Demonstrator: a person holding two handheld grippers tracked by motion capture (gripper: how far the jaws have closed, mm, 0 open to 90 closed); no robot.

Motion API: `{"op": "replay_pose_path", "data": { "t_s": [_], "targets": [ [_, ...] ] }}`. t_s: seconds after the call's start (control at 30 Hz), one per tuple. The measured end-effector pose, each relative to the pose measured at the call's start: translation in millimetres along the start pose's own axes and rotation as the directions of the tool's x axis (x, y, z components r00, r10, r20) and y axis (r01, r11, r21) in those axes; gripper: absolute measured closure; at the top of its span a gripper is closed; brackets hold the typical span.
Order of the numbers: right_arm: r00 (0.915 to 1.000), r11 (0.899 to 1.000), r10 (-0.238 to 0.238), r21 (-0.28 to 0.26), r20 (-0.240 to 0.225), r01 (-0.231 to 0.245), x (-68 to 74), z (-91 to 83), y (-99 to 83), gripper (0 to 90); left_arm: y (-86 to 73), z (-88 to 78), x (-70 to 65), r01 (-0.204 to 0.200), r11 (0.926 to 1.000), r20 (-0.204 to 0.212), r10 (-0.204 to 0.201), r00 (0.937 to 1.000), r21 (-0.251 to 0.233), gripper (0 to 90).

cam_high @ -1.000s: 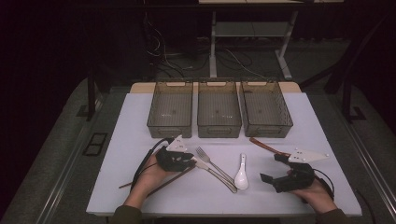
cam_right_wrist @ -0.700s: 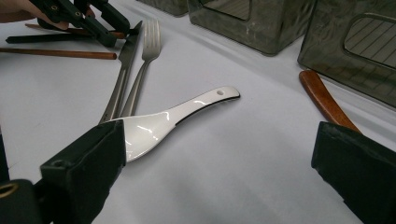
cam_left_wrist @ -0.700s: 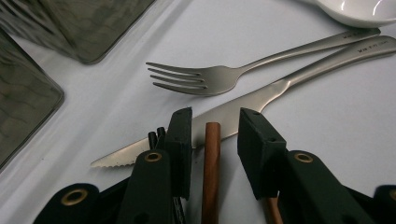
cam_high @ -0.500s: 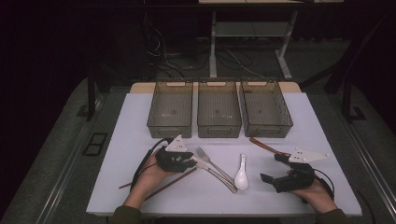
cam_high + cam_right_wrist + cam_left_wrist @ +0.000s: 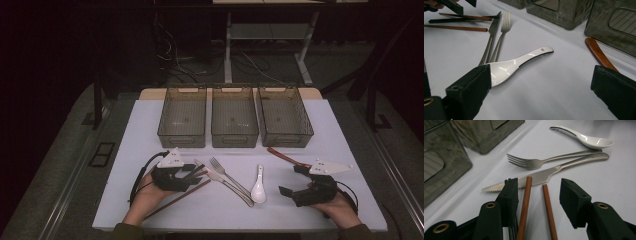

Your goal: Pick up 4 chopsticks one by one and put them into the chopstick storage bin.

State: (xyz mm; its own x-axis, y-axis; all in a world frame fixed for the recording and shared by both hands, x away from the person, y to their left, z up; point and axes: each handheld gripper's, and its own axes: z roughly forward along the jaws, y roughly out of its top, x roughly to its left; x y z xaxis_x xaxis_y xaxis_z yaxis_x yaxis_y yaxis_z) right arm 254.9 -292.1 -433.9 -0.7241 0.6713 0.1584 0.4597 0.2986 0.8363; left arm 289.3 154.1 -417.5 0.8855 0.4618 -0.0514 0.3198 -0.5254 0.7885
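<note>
Left gripper (image 5: 537,187) jaws have just been opening, now part-spread with both brown chopsticks (image 5: 546,210) lying between them; one stick sits just beside the left pad, the other is apart from the right pad, no pad visibly pressing. Against the earlier high views the gripper (image 5: 199,172) sits a touch further toward 3 o'clock, nearer the cutlery. Judgement: a release or regrip on the chopsticks, pick not secured yet, so sorting has barely started.

Outward from the left jaws at 12 o'clock: knife (image 5: 541,176), its serrated tip just beyond the stick ends; fork (image 5: 541,161) behind it; white spoon (image 5: 586,138) at 1 o'clock. On the high view the chopsticks (image 5: 175,200) run from the left hand (image 5: 147,197) toward 7 o'clock.

Right gripper (image 5: 541,82) jaws are spread wide, nothing between the pads; the spoon bowl (image 5: 501,70) is just past the left jaw, and a brown wooden handle (image 5: 599,53) lies at 1 o'clock. On the high view it (image 5: 292,180) rests at 4 o'clock of the table, unmoved since the earlier views.

Three empty smoky bins (image 5: 235,117) stand in a row at 12 o'clock, well apart from all the cutlery; the white table (image 5: 350,150) has everything loose
</note>
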Motion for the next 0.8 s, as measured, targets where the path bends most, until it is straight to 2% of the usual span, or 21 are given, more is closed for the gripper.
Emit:
{"op": "replay_pose_path", "data": {
  "t_s": [0.27,0.3,0.47,0.57,0.73,0.8],
  "targets": [
    [1.0000,1.000,-0.001,0.005,-0.005,0.001,1.0,1.0,-0.4,3.0,-16.7,-18.2,-10.5,0.034,0.9994,-0.013,-0.034,0.9993,-0.008,51.4],
    [1.0000,1.000,-0.002,0.004,-0.005,0.002,1.0,1.1,-0.4,3.0,-23.5,-21.8,-13.9,0.036,0.9993,-0.013,-0.036,0.9993,0.014,52.4],
    [1.0000,1.000,-0.002,0.007,-0.005,0.002,2.2,1.3,-0.6,2.9,-36.0,-21.7,-19.6,0.057,0.9967,-0.005,-0.056,0.9984,0.057,59.0],
    [1.0000,1.000,0.000,0.009,-0.006,0.000,2.8,1.6,-0.7,3.0,-38.7,-17.3,-18.7,0.060,0.9944,0.020,-0.062,0.9978,0.087,62.1],
    [1.0000,1.000,-0.001,0.008,-0.005,0.001,2.3,1.2,-0.9,3.0,-39.8,-13.6,-18.1,0.052,0.9895,0.017,-0.055,0.9983,0.135,66.3],
    [1.0000,1.000,0.002,0.010,-0.005,-0.002,2.3,1.1,-0.9,2.9,-40.1,-13.4,-17.8,0.054,0.9892,0.018,-0.057,0.9982,0.136,68.3]
  ]
}}
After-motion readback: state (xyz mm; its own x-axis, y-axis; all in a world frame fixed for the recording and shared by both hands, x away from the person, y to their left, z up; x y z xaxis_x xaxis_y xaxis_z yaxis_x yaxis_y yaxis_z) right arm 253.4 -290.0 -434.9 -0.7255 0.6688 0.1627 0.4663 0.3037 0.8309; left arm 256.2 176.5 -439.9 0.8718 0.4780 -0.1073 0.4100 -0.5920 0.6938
